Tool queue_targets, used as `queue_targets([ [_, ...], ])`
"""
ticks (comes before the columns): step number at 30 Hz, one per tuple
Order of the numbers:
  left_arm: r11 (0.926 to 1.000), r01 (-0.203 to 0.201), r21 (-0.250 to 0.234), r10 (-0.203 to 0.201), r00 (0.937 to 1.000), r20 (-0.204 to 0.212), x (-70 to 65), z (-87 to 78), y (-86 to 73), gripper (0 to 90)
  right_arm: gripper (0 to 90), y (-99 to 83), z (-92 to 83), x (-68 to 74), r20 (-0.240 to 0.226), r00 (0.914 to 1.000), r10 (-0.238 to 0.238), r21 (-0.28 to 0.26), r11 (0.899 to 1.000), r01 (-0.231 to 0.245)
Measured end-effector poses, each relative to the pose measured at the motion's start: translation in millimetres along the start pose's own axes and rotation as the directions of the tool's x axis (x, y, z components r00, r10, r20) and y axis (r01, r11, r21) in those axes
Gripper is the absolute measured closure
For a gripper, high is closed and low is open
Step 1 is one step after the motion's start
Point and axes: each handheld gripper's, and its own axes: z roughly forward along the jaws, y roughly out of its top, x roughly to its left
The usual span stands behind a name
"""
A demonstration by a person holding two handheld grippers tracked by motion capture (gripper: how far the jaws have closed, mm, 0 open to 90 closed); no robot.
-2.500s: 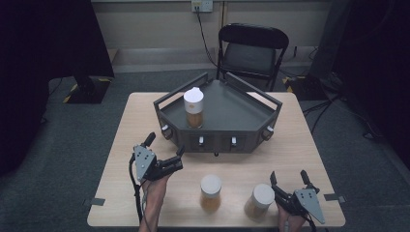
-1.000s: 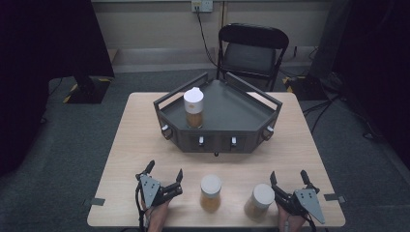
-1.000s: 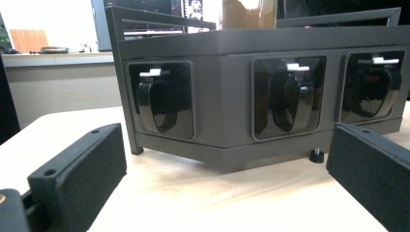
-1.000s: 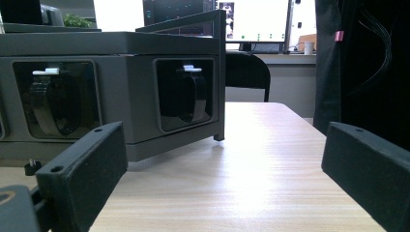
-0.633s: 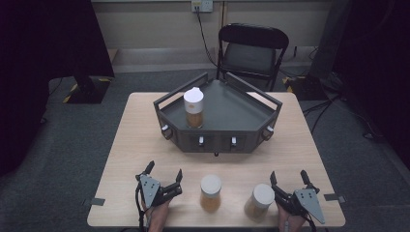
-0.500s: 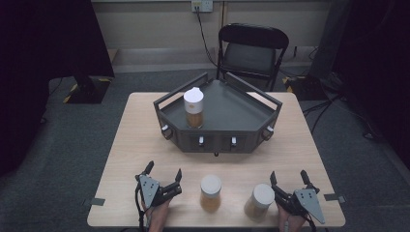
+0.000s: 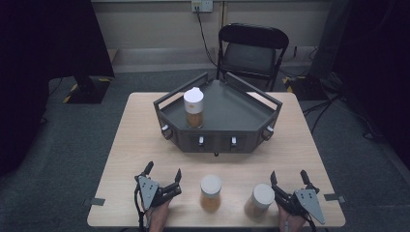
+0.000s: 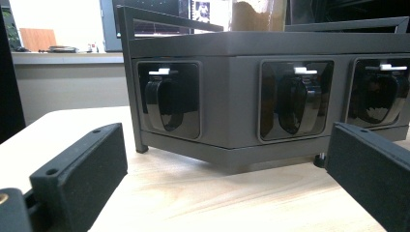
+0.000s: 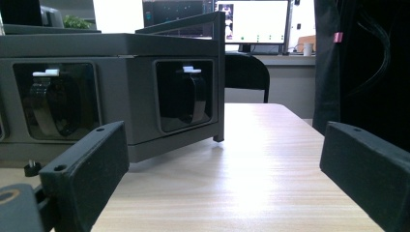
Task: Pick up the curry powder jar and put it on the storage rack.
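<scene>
Pale wooden table (image 7: 145,145) is carrying a dark grey angular tray (image 7: 232,104) already holding one white-lidded amber jar (image 7: 194,108); two matching jars (image 7: 211,192) are waiting between the wide-open, empty left gripper (image 7: 162,172) and right gripper (image 7: 288,178).

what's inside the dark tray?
One white-lidded jar of brown contents stands in the dark tray, near its left wall. The rest of the tray floor looks bare; the near wall hides its front strip.
</scene>
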Motion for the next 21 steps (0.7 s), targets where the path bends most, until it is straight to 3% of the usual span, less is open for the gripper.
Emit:
queue_targets([
  [7,1.0,0.0,0.0,0.0,1.0,-0.001,-0.1,0.0,0.1,0.8,1.5,3.5,-2.3,-0.2,0.011,0.9996,0.025,-0.004,1.0,-0.025],
  [21,1.0,0.0,0.0,0.0,1.0,0.001,0.2,0.0,0.1,0.5,1.4,20.4,-4.7,4.1,0.043,0.9987,0.027,-0.019,0.999,-0.026],
])
